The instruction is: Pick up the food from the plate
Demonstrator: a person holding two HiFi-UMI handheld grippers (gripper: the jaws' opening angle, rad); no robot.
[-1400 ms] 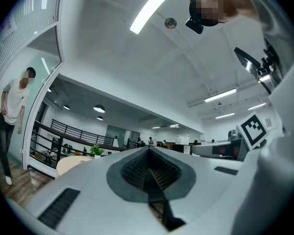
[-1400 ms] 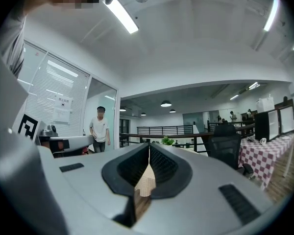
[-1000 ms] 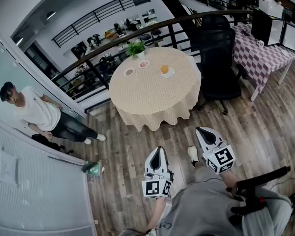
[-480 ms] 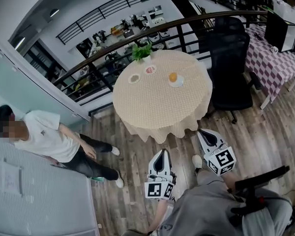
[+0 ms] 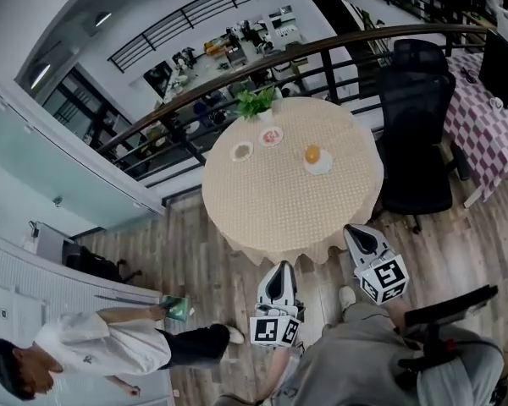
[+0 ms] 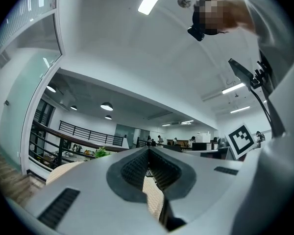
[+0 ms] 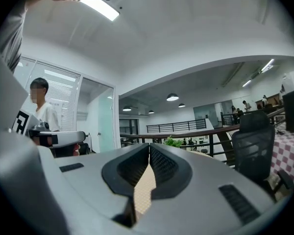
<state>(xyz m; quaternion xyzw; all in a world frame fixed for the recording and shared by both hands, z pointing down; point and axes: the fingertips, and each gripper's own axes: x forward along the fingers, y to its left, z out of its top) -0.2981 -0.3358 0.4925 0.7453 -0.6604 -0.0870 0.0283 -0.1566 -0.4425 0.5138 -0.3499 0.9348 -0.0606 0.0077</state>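
Head view: a small orange food item (image 5: 312, 153), possibly fruit, is seen on a white plate (image 5: 321, 168) at upper centre of the round beige-clothed counter (image 5: 275, 214). It lies above the right claw (image 5: 356, 231), which is nearer than the left claw (image 5: 278, 267). Both are pressed together, empty. The counter is seen closer than earlier.

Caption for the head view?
Left gripper and right gripper, both shut, short of a table with plated food and a plant.
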